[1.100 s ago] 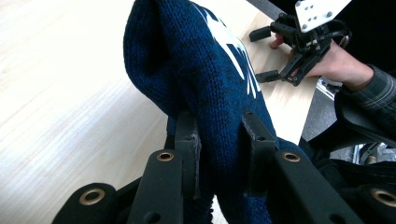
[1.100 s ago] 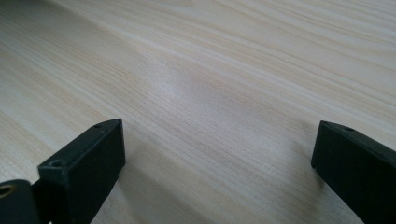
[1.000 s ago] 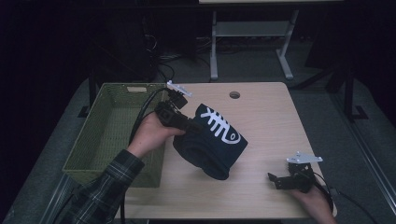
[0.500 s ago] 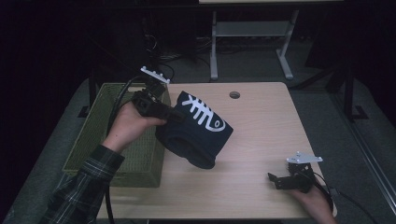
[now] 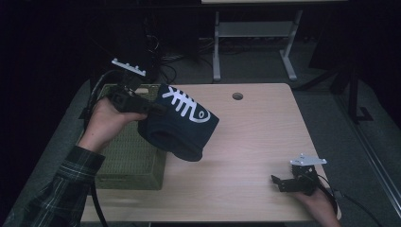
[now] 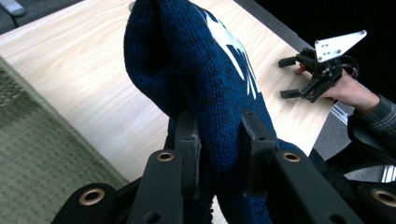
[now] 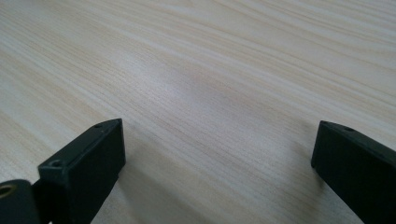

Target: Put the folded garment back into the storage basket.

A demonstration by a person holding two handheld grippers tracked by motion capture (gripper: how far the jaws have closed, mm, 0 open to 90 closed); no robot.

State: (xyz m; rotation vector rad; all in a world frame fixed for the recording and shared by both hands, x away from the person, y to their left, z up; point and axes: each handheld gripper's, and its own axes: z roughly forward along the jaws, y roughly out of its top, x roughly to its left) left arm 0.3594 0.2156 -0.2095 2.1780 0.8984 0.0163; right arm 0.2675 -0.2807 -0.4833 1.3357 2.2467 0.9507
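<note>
Navy knit hat with a white fishbone design is hanging above the tabletop, clamped at its edge between the jaws of the left gripper, as seen from the high view. Nearest the camera, the person's right hand is resting the right gripper on the tabletop's near right corner, its jaws standing wide apart with bare wood between them in the right gripper view. Farther in, a plaid sleeve is leading up to the left hand, which is lifting the left gripper beside a green woven basket at the tabletop's left side. In the left gripper view, the hat is draping between both jaws, pinched tight, with the right gripper lying well apart beyond it. A round hole is showing in the tabletop's far edge.
</note>
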